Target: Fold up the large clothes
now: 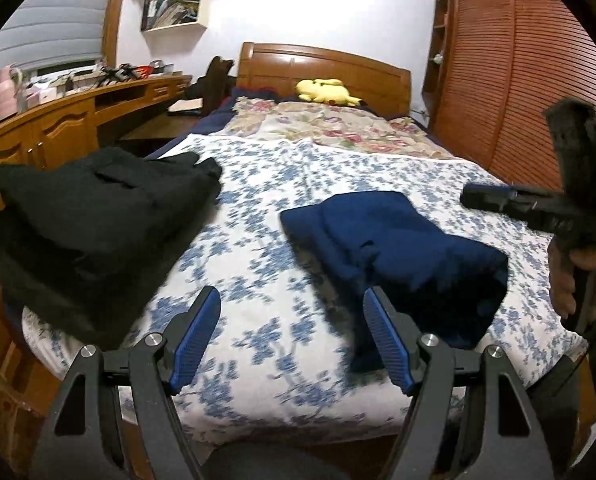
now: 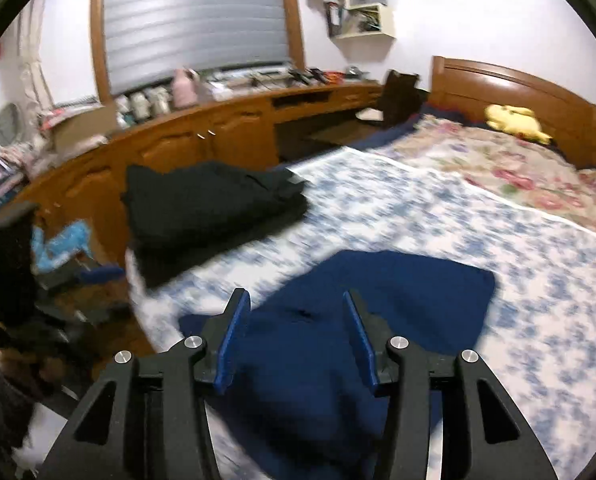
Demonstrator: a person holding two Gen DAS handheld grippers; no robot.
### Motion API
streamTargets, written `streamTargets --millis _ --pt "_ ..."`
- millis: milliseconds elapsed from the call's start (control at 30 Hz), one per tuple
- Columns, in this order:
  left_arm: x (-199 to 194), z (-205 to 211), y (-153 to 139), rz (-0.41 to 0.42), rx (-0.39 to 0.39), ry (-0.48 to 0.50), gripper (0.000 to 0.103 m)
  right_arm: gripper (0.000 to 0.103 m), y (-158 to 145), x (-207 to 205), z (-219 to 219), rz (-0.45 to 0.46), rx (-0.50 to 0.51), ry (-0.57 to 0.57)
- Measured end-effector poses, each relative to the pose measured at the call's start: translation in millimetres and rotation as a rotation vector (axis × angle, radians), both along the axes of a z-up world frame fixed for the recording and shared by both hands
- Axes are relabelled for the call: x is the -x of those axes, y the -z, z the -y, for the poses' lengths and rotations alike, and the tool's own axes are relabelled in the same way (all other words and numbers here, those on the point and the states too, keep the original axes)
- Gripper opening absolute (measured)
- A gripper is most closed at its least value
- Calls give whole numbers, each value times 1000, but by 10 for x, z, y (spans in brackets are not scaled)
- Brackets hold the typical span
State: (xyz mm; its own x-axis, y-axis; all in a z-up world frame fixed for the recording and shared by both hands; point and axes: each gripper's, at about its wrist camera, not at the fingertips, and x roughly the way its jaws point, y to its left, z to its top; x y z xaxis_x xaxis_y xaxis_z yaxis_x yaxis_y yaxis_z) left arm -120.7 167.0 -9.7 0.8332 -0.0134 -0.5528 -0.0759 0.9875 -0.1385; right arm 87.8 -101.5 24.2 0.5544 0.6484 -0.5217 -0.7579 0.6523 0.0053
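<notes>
Left jaws: the left gripper (image 1: 292, 306) stood wide apart above the near end of the bed, its blue pads (image 1: 385, 340) clear of everything, nothing between them.
Right jaws: the right gripper (image 2: 296, 300) stood parted, with the navy cloth showing in the gap below; its pads (image 2: 232, 344) did not press on the cloth, and whether they brushed it could not be told through the blur.
Navy garment (image 2: 377, 300): folded into a thick bundle, lying on the blue-flowered sheet (image 1: 282, 184) at the near part of the bed, right of the middle in the left wrist view.
Black garment (image 1: 94, 216): a folded stack on the bed's near left corner, well apart from the navy one, next to the wooden cabinets (image 2: 170, 148).
Right hand (image 1: 573, 280): seen at the right edge of the left wrist view, wrapped around the black handle of its tool.
Far end of bed: a cream floral cover (image 1: 337, 124), then a yellow plush toy (image 1: 325, 91) against the wooden headboard (image 1: 329, 60).
Image quality: the right wrist view was smeared.
</notes>
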Motion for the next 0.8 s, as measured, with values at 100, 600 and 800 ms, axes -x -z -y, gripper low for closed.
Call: streamTargets --millis 100,600,800 --pt "-52 131 -66 14 -10 27 75 29 206 -119 181 -42 57 55" --pt "-127 387 19 -19 -16 82 75 26 775 24 350 -174 144 13" --pt "-109 399 144 -50 -9 83 75 49 494 -91 682 -108 112 75"
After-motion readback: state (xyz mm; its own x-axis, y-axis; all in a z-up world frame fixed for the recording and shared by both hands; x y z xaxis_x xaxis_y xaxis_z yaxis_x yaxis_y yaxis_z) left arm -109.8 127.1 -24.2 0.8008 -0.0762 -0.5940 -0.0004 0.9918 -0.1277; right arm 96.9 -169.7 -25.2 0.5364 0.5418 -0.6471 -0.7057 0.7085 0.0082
